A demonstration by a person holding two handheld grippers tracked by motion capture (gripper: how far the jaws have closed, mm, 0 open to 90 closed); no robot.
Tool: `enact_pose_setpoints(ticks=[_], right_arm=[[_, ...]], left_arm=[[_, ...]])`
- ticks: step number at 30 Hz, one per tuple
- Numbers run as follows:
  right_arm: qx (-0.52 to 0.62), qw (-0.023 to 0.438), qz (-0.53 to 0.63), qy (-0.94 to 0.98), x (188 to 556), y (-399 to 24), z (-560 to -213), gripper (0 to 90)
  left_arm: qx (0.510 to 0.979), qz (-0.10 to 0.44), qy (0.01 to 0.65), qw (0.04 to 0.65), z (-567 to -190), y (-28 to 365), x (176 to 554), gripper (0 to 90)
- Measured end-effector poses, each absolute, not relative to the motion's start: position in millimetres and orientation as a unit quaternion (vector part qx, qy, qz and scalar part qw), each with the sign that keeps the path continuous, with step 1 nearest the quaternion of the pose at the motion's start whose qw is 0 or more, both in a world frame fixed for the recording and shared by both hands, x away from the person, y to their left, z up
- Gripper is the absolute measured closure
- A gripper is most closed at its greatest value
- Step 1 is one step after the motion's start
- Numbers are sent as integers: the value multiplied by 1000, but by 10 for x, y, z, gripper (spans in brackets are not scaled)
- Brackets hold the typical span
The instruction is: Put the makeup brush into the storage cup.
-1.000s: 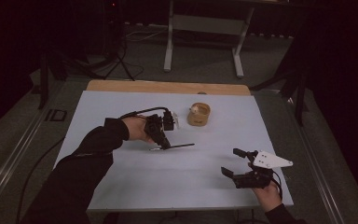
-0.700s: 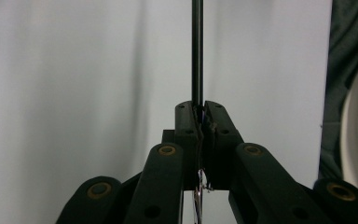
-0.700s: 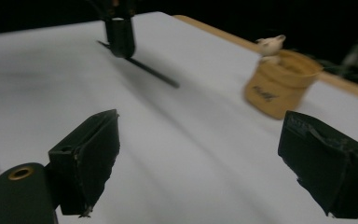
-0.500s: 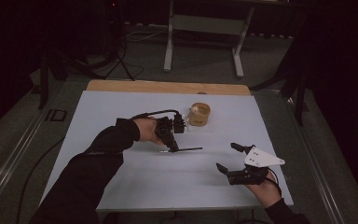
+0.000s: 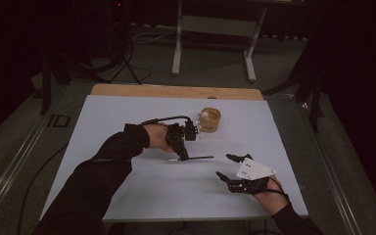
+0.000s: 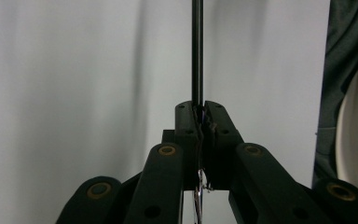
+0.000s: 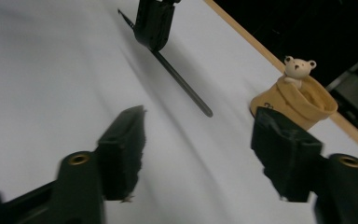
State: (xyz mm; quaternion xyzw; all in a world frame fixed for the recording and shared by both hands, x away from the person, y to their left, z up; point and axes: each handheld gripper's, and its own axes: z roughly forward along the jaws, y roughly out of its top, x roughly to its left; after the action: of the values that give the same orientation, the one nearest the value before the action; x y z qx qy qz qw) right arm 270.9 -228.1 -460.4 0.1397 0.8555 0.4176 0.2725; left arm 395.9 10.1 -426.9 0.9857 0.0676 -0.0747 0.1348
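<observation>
Clamped a thin black rod (image 5: 198,157) in the left gripper (image 5: 182,154), jaws pressed together on one end of it, with most of its length sticking out past the tips. Held it roughly level and low over the white table (image 5: 127,112), near the middle, free end aimed toward the right side; could not tell whether it brushed the surface. Had the right gripper (image 5: 223,166) near the front right of the table, jaws apart with nothing between them, though just closing partway. Pointed those jaws toward the rod's free end and toward the tan cup with a small bear figure (image 5: 209,119), standing upright just beyond the left gripper, near the far edge. Judged the pickup as done: rod secured and off its resting place. Judged the rest as not yet done: rod neither passed to the right gripper nor dropped into the bear cup, whichever was meant. Saw nothing inside the cup apart from the bear at its rim.
</observation>
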Motion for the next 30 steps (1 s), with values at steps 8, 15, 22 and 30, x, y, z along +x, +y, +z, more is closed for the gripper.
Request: enact_pose_setpoints(ticks=[8,15,22,30], right_arm=[[71,338,351,870,2651,-2041,-4572,468],[31,387,282,878,2634,-1914,-4653,576],[-17,401,236,885,2613,-1828,-4719,659],[-59,422,219,878,2565,-1673,-4770,699]], left_arm=[[987,-78,65,125,-4243,20,3953,853],[987,-88,58,122,-4233,-76,3915,853],[987,-86,55,121,-4229,-137,3906,853],[988,-89,50,119,-4230,-196,3888,852]])
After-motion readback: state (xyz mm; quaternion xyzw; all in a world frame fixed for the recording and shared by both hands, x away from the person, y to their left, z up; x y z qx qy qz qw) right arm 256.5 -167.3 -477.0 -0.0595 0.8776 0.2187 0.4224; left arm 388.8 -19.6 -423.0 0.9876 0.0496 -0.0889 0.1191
